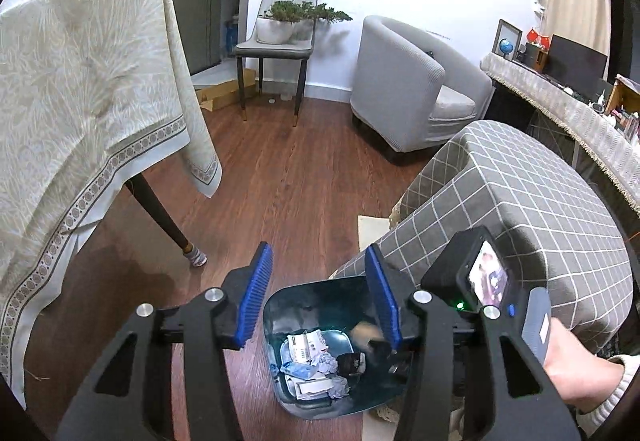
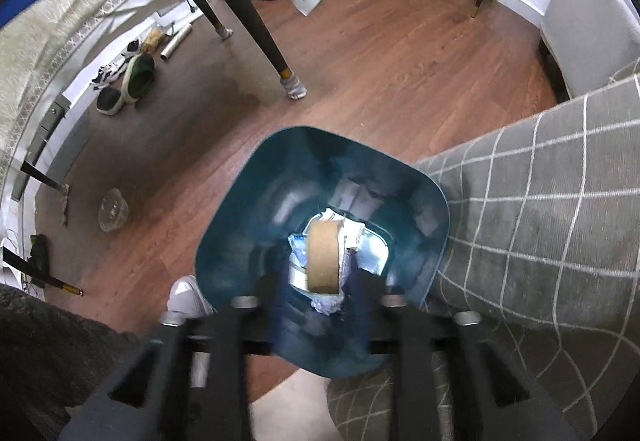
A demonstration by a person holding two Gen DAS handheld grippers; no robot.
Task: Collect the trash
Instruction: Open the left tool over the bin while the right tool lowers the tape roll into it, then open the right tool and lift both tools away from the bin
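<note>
A dark teal trash bin (image 1: pixel 280 305) (image 2: pixel 240 209) stands on the wood floor beside a grey checked cover. Crumpled paper and wrappers (image 1: pixel 316 365) lie at its bottom. My left gripper (image 1: pixel 320 273) is open and empty above the bin's rim. My right gripper (image 2: pixel 320 273) reaches down into the bin, blurred by motion. A brown tape roll (image 2: pixel 322 257) sits between its blue fingers (image 2: pixel 360 301); contact is not clear. The right gripper's body (image 1: pixel 476 281) shows in the left wrist view, its fingertips hidden inside the bin.
A table with a cream cloth (image 1: pixel 80 89) stands on the left, its leg (image 2: pixel 260 37) near the bin. The checked-covered furniture (image 1: pixel 520 201) is on the right. A grey armchair (image 1: pixel 412 85), a chair with a plant (image 1: pixel 280 37), shoes (image 2: pixel 128 81) and a clear bowl (image 2: pixel 113 209) lie around.
</note>
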